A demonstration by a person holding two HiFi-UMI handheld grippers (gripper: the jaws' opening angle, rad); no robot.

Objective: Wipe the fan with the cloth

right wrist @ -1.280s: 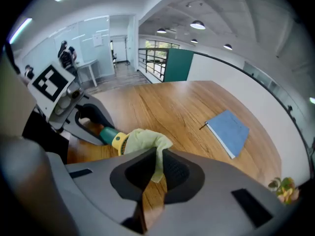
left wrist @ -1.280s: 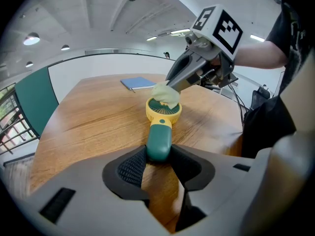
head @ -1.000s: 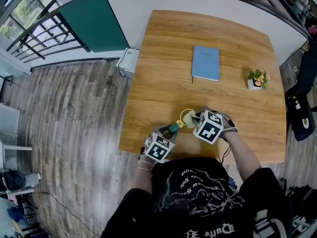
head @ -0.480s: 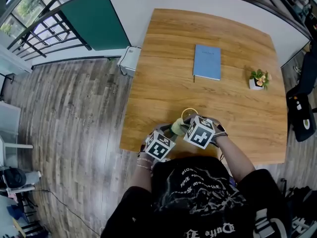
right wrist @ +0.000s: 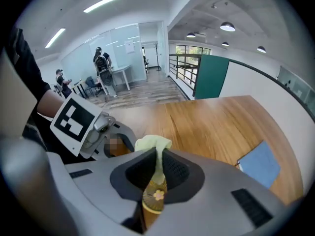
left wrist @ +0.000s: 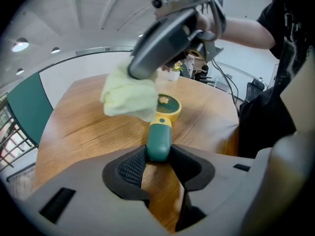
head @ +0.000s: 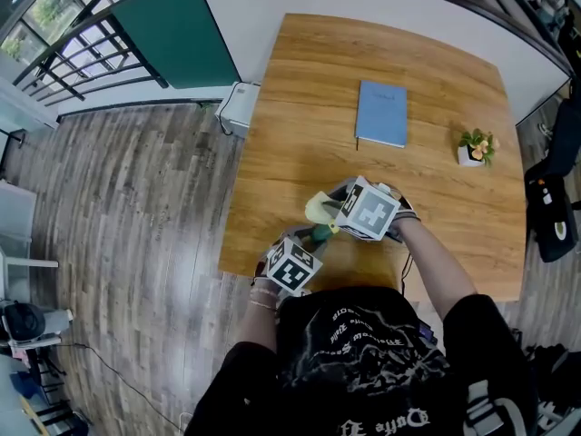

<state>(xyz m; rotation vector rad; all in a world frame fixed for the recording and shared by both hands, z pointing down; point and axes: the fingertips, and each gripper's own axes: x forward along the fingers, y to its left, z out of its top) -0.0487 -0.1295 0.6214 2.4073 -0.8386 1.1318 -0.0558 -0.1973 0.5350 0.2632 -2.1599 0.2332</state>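
A small hand fan lies on the wooden table; its green handle points at me and its yellow round head points away. My left gripper is shut on the handle's near end, low at the table's front edge. A pale yellow-green cloth hangs from my right gripper, which is shut on it. The cloth hovers just above the fan's head and to its left. In the right gripper view the fan head shows below the pinched cloth.
A blue notebook lies mid-table and a small potted plant stands at the right. A white box sits on the floor by the table's left edge. A black bag is off the right side.
My right gripper has swung left and away from me and risen a little, carrying the cloth off the fan's right side to above its head. The left gripper has held still on the handle.
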